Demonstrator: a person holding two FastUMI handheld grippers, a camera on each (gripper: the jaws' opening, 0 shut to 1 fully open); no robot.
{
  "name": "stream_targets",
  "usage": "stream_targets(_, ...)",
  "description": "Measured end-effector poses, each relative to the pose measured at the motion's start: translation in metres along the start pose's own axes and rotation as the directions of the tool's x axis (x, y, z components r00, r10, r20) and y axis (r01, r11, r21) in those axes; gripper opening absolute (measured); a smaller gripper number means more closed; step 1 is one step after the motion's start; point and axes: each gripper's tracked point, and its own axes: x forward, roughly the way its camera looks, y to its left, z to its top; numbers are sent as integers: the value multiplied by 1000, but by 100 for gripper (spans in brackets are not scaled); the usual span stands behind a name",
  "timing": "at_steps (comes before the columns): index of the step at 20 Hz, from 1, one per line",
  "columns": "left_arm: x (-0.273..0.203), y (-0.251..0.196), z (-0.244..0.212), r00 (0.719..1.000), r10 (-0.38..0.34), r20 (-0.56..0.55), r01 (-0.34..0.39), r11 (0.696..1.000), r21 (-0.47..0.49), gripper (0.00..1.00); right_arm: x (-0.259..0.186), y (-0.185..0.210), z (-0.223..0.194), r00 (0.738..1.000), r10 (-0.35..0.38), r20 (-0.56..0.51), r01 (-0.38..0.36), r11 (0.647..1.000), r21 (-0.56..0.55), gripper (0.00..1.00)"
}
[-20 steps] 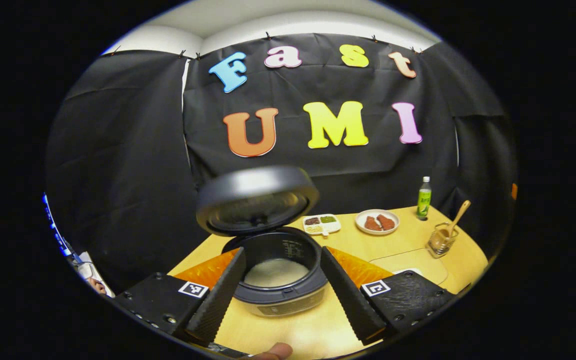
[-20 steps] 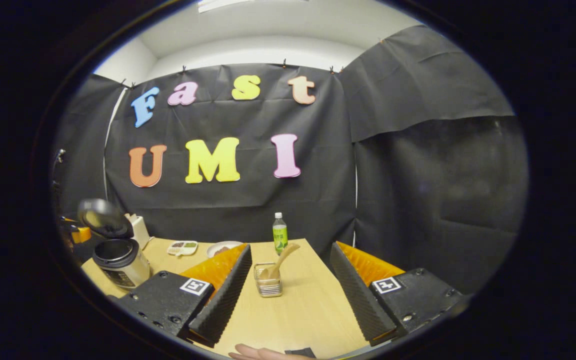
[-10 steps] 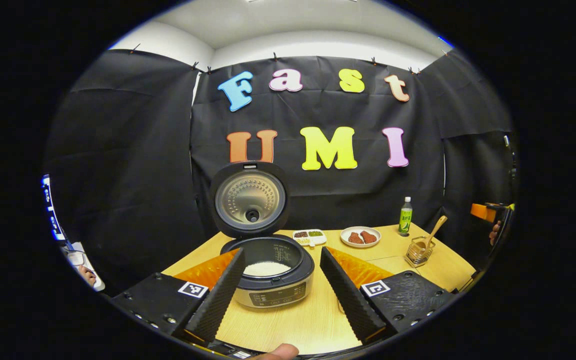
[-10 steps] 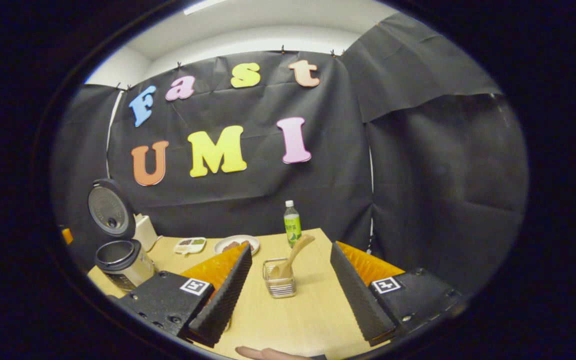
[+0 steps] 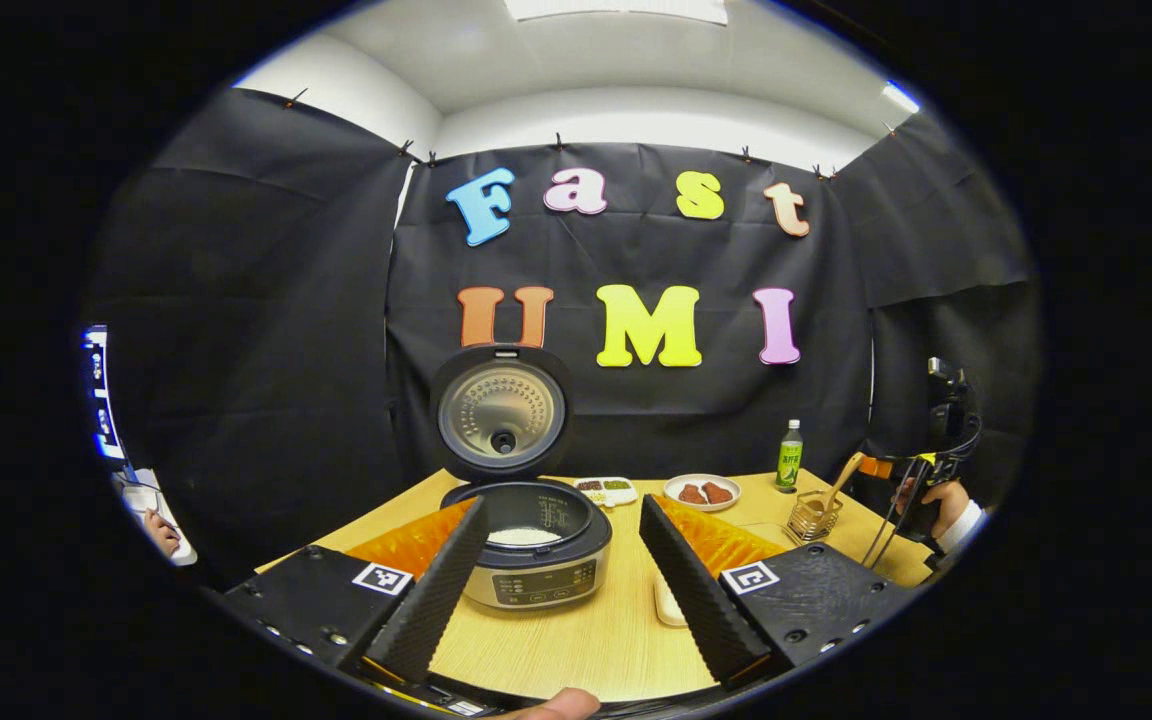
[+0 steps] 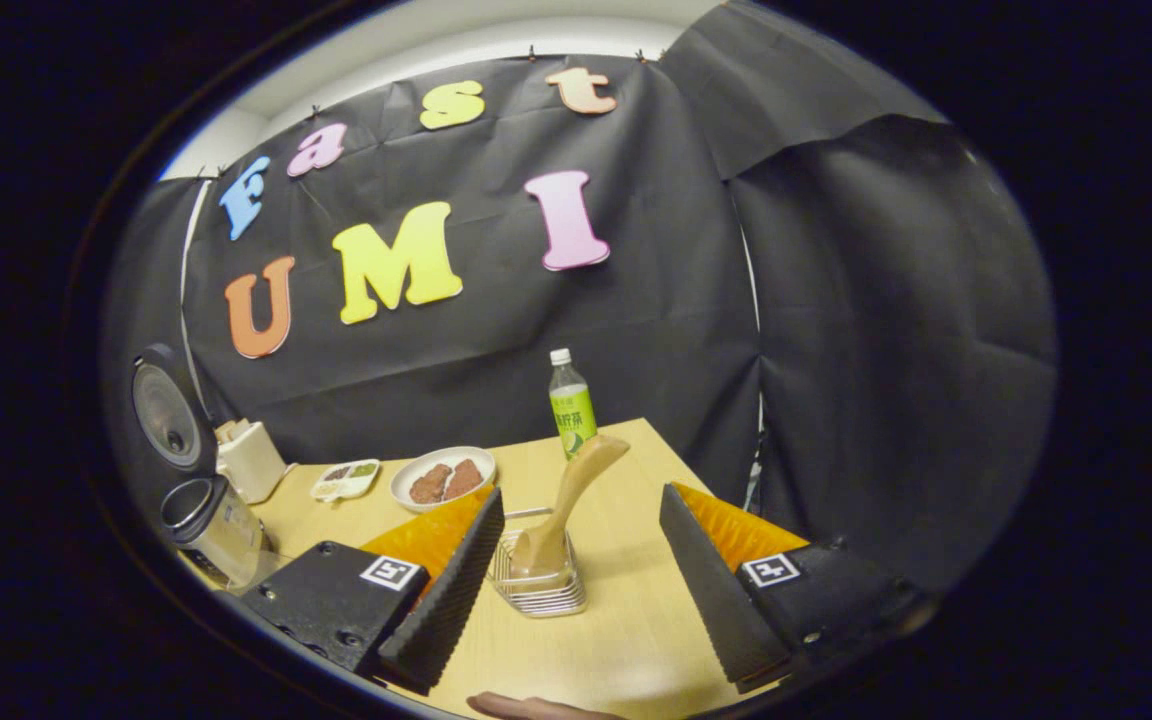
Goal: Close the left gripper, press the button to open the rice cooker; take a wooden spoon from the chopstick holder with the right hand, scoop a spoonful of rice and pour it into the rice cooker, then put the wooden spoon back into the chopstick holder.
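With the rice cooker (image 5: 534, 545) lid now fully up at frame centre, the right hand-held gripper (image 6: 576, 570), fingers apart, is nearing the wooden spoon (image 6: 568, 505) in the chopstick holder (image 6: 537, 590), next needing to clamp its handle.

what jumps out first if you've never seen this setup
The rice cooker stands out at once in the left gripper view: its lid is upright and white rice shows in the pot, framed by the open left gripper. In the right gripper view, the wooden spoon leans out of the wire chopstick holder, between the open right gripper fingers.
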Motion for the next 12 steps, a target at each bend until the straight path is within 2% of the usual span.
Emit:
stream_targets(5,5,-8,1,1000,13,26,-13,1000,6,97,50,-10,-14,999,22,26,-23,1000,14,99)
stream_targets(9,14,-14,2,999,27,43,-29,999,36,97,77,-9,-9,995,37,93,-33,999,-40,99)
stream_targets(11,21,-14,1,997,49,61,-51,998,42,97,84,2,-10,992,82,98,-78,996,-46,93)
stream_targets(12,22,-16,-2,997,53,62,-56,997,49,97,89,7,-14,991,108,84,-104,993,-47,80)
